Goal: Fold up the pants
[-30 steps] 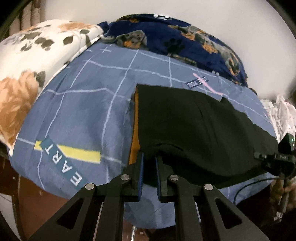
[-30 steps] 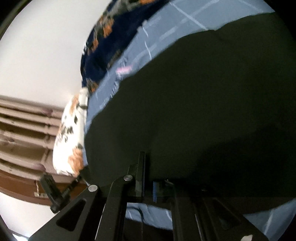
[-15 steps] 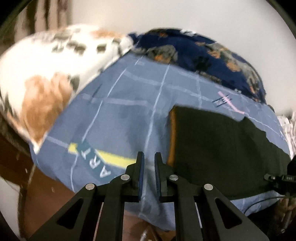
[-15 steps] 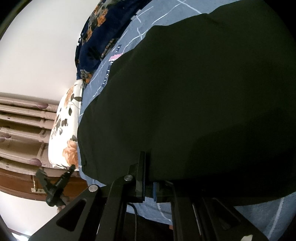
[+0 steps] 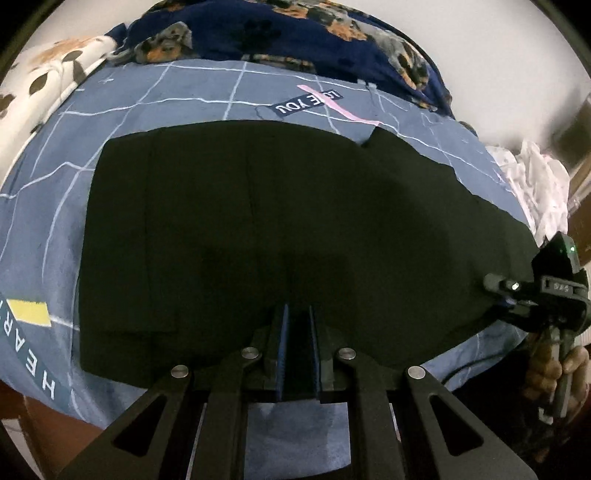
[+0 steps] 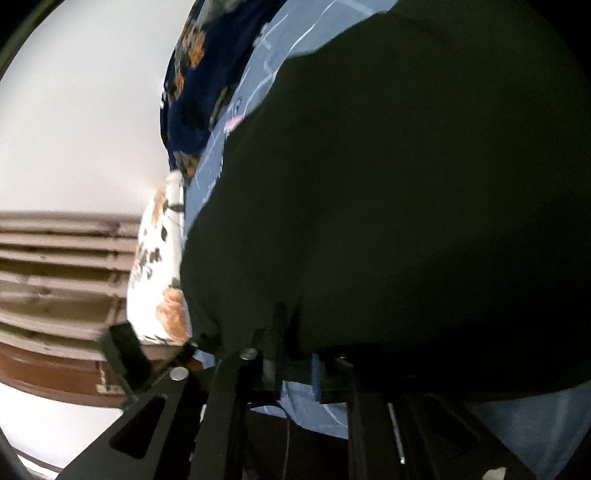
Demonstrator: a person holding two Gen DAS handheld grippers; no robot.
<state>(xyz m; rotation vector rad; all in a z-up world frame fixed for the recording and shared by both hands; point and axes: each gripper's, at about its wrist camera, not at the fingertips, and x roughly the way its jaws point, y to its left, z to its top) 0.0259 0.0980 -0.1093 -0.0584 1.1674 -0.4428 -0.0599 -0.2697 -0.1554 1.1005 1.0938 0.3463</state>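
Pants: the black pants (image 5: 288, 229) lay flat on the blue sheet (image 5: 155, 99), spread across the middle of the bed, with their near edge just past my claws.

Change on the left: a second ago my left claw (image 5: 295, 350) was pinching the near edge of the pants. Half a second ago it was out over bare sheet, beside the pants, with nothing in it. Now it was back over the near edge, in the middle.

Left claw: its fingers (image 5: 282, 347) were pressed close together. I saw dark cloth past the tips, but I could not tell if any cloth was caught between them.

Change on the right: my right claw (image 6: 295, 362) had been squeezed tight on the near edge of the pants. Now its jaws were opening, with the dark edge right at them; I could not tell if cloth sat between.

Right hand: from the left camera I saw the hand (image 5: 554, 373) holding that claw at the right end of the pants.

Other things: a flowered pillow (image 5: 48, 74) and a dark dog blanket (image 5: 295, 33) sat at the far side, well apart from the pants.

What it means: I thought one fold had been laid down and both claws were letting go. I judged the next job was a new grip for the next fold.
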